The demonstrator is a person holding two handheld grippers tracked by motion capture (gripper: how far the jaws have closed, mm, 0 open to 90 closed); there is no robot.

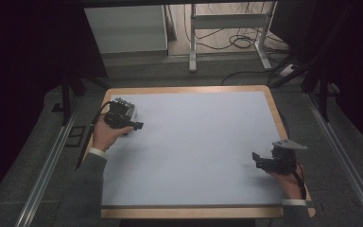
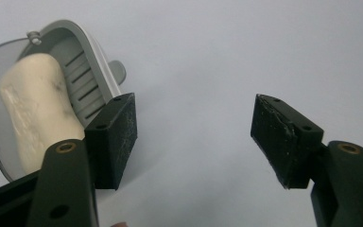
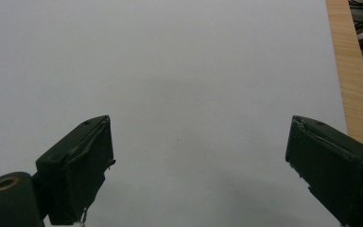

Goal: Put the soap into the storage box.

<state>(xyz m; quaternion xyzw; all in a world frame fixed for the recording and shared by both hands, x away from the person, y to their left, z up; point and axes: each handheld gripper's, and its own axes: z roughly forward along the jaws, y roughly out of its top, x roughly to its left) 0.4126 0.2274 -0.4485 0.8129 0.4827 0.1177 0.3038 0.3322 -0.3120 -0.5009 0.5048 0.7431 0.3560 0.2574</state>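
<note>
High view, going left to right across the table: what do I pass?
Left gripper with the soap dish just behind it → bare grey table mat → right gripper.

1. The high view looks forward and down from above, taking in the whole pale blue-grey table top with its wooden rim [image 1: 269, 101].
2. The left gripper view sits low and close, facing a grey plastic soap dish [image 2: 92, 56] at the frame's upper left.
3. The right gripper view, equally close, faces bare surface; the wooden rim [image 3: 347, 61] runs down its right edge.
4. All three share the table top.
</note>
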